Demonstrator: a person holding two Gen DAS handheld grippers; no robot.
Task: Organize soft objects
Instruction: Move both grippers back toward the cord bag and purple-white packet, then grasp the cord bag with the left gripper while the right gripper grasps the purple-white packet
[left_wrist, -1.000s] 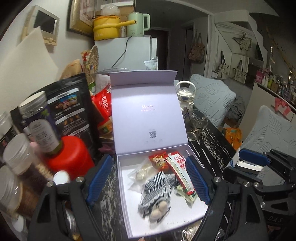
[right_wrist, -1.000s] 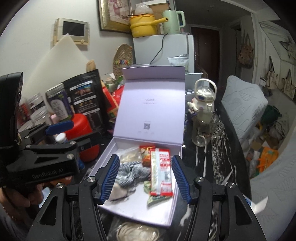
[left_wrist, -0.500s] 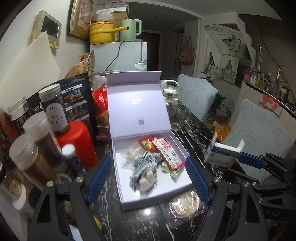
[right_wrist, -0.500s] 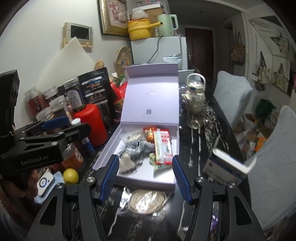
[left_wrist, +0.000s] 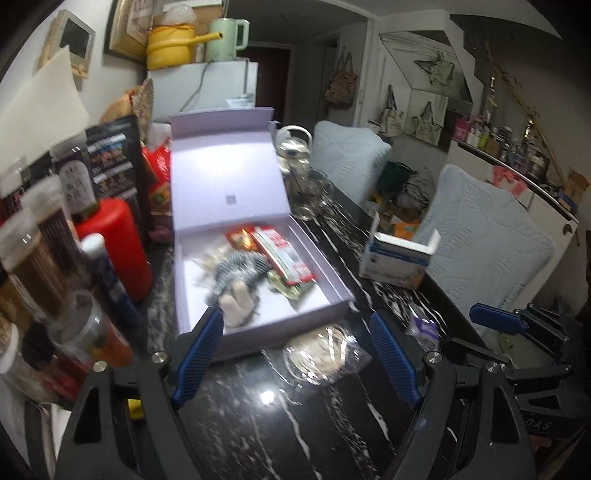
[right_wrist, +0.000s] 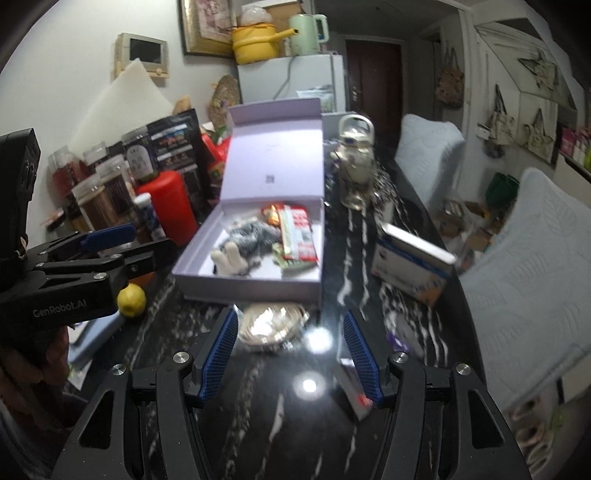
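An open lilac box (left_wrist: 280, 332) stands on the black marble table (left_wrist: 295, 424), its lid upright. Inside lie a striped soft toy (left_wrist: 240, 273) with pale feet and red snack packets (left_wrist: 284, 254). My left gripper (left_wrist: 295, 356) is open and empty, back from the box's front wall, above a clear bag (left_wrist: 317, 350) holding a pale coil. The right wrist view shows the same box (right_wrist: 251, 288), toy (right_wrist: 251, 236) and bag (right_wrist: 271, 323). My right gripper (right_wrist: 290, 354) is open and empty just in front of the bag. Each gripper shows at the edge of the other's view.
Jars, a red canister (left_wrist: 118, 243) and dark pouches crowd the table's left side. A glass teapot (left_wrist: 295, 155) stands behind the box. A blue-white carton (left_wrist: 395, 262) and a purple sachet (left_wrist: 424, 328) lie to the right. A lemon (right_wrist: 131, 295) sits at the left. Cushioned chairs (left_wrist: 487, 240) line the right edge.
Both grippers have drawn back from over the box, which now looks smaller and farther. The clear bag and more bare table have come into view between the fingers. Both stayed open.
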